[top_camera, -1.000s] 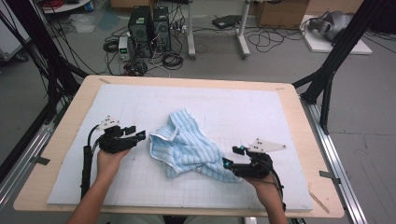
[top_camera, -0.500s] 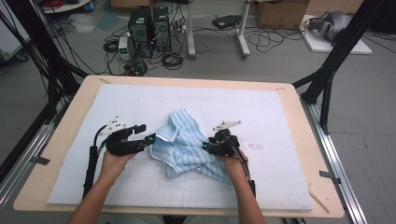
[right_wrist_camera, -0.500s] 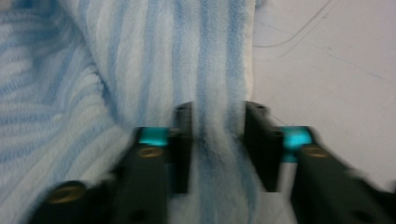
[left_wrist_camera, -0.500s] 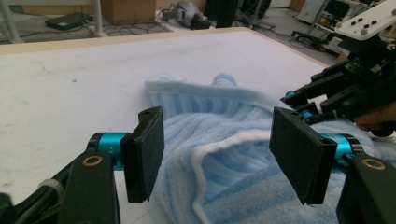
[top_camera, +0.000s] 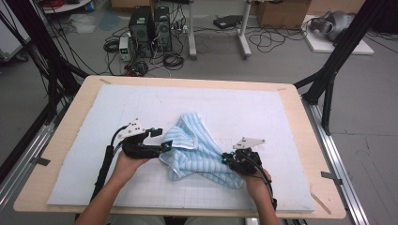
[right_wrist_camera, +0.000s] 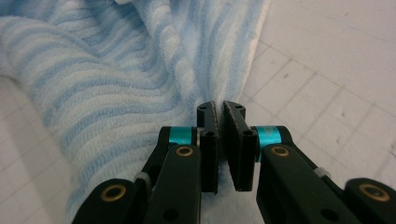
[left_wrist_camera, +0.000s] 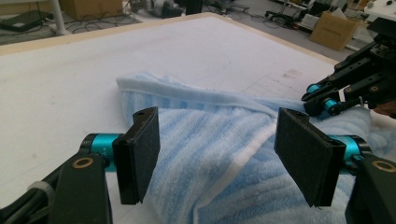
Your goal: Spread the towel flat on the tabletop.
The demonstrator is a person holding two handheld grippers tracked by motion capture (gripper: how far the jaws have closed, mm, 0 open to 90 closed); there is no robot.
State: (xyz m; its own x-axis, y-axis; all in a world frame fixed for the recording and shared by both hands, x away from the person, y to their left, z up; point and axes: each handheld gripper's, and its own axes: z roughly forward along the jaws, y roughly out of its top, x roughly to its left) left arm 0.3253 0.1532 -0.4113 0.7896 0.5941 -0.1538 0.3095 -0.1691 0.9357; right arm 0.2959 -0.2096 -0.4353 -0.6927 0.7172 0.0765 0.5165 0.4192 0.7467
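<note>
Now right tool [right_wrist_camera: 219,140] pinches towel [right_wrist_camera: 116,84]; left tool [left_wrist_camera: 219,158] gapes wide.

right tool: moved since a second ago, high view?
Yes. The right tool first swung up-left onto the striped towel, then came back toward the table's near right edge, ending left of its start. Its jaws have just been closing and now pinch the towel's edge.

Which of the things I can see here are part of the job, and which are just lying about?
In use: striped towel, left gripper open at it, right gripper pinching its edge, white mat.
Lying about: computer towers, floor cables, cardboard box.
</note>
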